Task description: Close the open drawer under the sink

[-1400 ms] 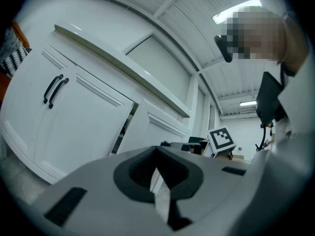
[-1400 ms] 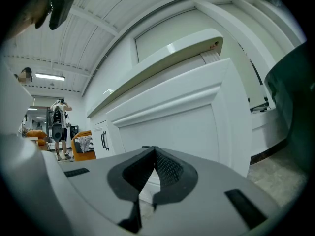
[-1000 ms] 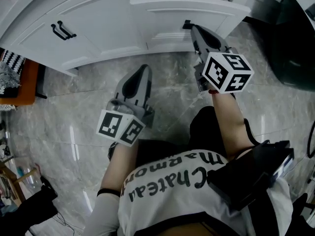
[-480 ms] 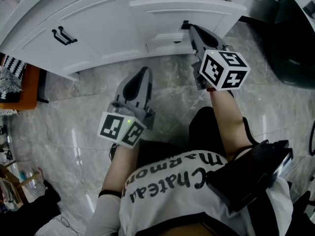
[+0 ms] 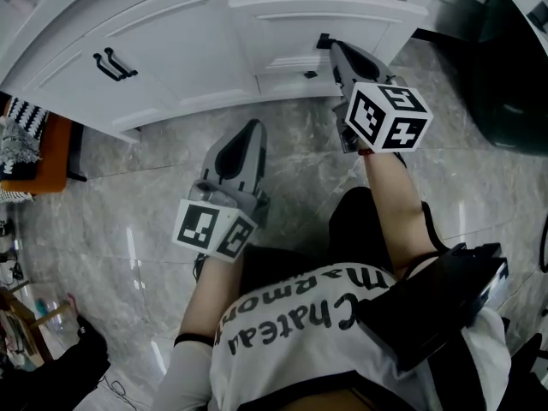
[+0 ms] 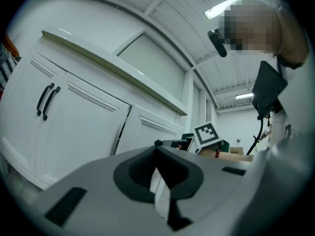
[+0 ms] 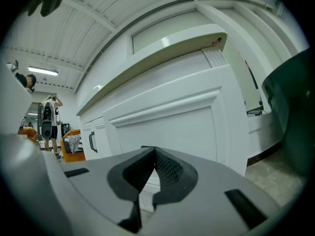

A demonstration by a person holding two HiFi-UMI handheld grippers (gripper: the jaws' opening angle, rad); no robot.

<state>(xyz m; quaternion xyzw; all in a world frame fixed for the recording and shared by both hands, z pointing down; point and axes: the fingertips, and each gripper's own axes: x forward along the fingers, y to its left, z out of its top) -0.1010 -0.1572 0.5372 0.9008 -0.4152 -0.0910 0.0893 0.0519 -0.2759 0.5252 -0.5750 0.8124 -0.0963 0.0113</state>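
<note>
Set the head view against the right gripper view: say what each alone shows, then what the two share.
Head view only: the left gripper, the marble floor and the person's printed shirt. Right gripper view only: the right gripper along its own jaws, which are together, a ceiling light and a distant person. Both: the white open drawer and the black cabinet handles.

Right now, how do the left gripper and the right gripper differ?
The right gripper has its tip at the front of the open drawer, beside its black handle; the left gripper hangs over the marble floor, short of the cabinet. The right gripper is stretched farther forward than the left gripper. Both have jaws shut, holding nothing.
</note>
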